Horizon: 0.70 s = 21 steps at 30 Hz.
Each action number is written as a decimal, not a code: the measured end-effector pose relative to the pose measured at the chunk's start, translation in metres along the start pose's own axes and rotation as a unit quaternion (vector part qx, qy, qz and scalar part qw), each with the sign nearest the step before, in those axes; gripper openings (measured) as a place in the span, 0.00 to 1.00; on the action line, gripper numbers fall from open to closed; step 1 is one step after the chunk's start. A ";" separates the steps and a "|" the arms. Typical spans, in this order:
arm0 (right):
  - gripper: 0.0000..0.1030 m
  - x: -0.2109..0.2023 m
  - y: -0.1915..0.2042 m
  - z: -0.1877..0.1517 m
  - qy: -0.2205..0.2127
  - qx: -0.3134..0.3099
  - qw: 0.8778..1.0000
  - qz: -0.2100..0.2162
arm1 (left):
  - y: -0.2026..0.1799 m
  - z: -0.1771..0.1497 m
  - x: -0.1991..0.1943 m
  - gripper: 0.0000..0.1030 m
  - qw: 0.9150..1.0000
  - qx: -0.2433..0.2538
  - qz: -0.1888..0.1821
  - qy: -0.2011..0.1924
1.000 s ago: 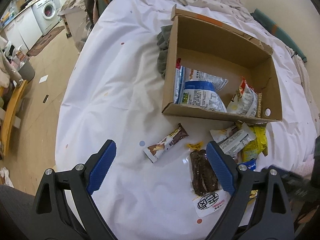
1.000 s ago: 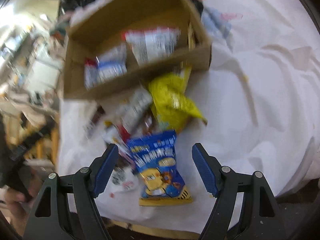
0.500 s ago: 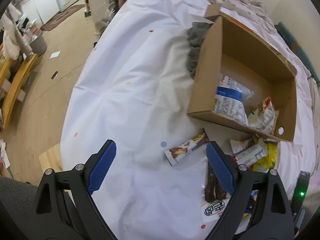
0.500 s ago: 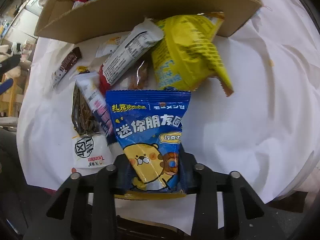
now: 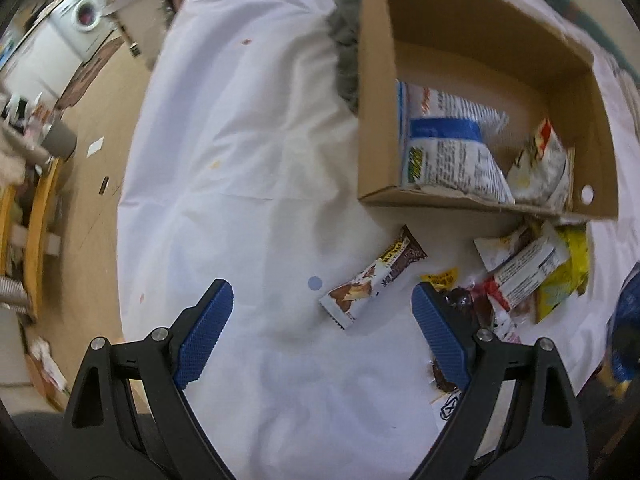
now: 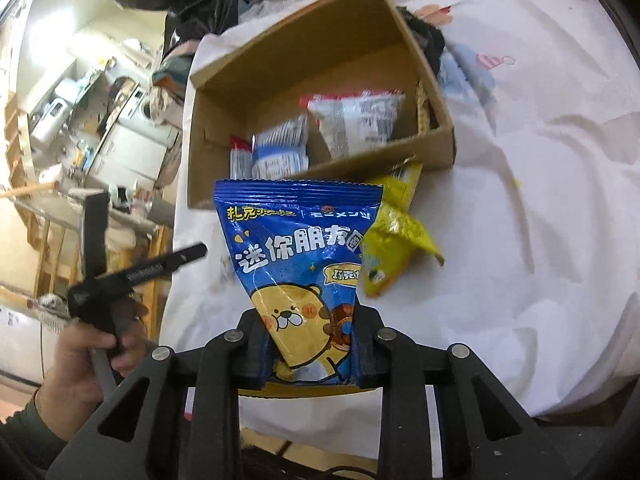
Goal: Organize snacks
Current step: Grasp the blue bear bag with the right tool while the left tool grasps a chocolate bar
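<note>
My right gripper (image 6: pixel 310 354) is shut on a blue snack bag with a yellow bear (image 6: pixel 304 264) and holds it up above the white cloth, in front of the open cardboard box (image 6: pixel 224 120). The box (image 5: pixel 374 120) holds several white and blue packets (image 5: pixel 444 148). My left gripper (image 5: pixel 320 328) is open and empty, low over the cloth. A brown and white chocolate bar (image 5: pixel 376 276) lies just ahead between its fingers. A pile of loose snacks (image 5: pixel 524 272) lies right of it, with a yellow bag (image 6: pixel 394 240) by the box's front wall.
The white cloth (image 5: pixel 240 140) covers the table and drops off at the left edge to a wooden floor (image 5: pixel 100 128). A grey cloth (image 5: pixel 346 48) lies behind the box's left wall. The left hand-held gripper (image 6: pixel 132 272) shows in the right wrist view.
My right gripper has lifted the blue bag off the cloth and tilted up toward the box. My left gripper has drawn closer to the chocolate bar.
</note>
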State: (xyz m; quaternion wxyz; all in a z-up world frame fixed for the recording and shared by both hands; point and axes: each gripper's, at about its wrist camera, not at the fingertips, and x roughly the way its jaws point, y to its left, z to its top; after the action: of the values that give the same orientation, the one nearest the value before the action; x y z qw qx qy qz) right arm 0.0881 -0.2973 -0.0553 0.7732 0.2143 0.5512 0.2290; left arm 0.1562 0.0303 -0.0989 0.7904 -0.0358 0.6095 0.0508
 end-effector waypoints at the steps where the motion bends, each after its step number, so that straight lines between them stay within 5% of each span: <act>1: 0.29 0.000 -0.001 0.002 -0.003 0.004 1.000 0.000 | -0.004 0.002 0.006 0.86 1.000 0.015 -0.004 0.017; 9: 0.29 0.004 0.015 0.013 -0.019 0.006 1.000 0.015 | -0.036 0.013 0.040 0.70 0.992 0.114 0.022 0.057; 13: 0.29 0.014 0.012 0.016 -0.013 0.013 1.000 0.013 | -0.045 0.019 0.052 0.35 0.989 0.131 0.013 0.067; 16: 0.29 0.016 0.014 0.016 -0.010 0.007 1.000 0.007 | -0.050 0.020 0.062 0.33 0.987 0.140 0.016 0.073; 19: 0.29 0.019 0.016 0.017 -0.007 0.004 1.000 0.003 | -0.054 0.021 0.063 0.13 0.986 0.150 0.019 0.068; 21: 0.29 0.021 0.016 0.018 -0.005 0.005 1.000 0.001 | -0.056 0.022 0.060 0.13 0.987 0.145 0.010 0.068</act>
State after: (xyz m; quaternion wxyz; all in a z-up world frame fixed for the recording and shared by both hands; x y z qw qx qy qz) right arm 0.1091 -0.2737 -0.0562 0.7745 0.2202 0.5484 0.2258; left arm 0.1990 -0.0207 -0.1521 0.7432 0.0818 0.6633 -0.0322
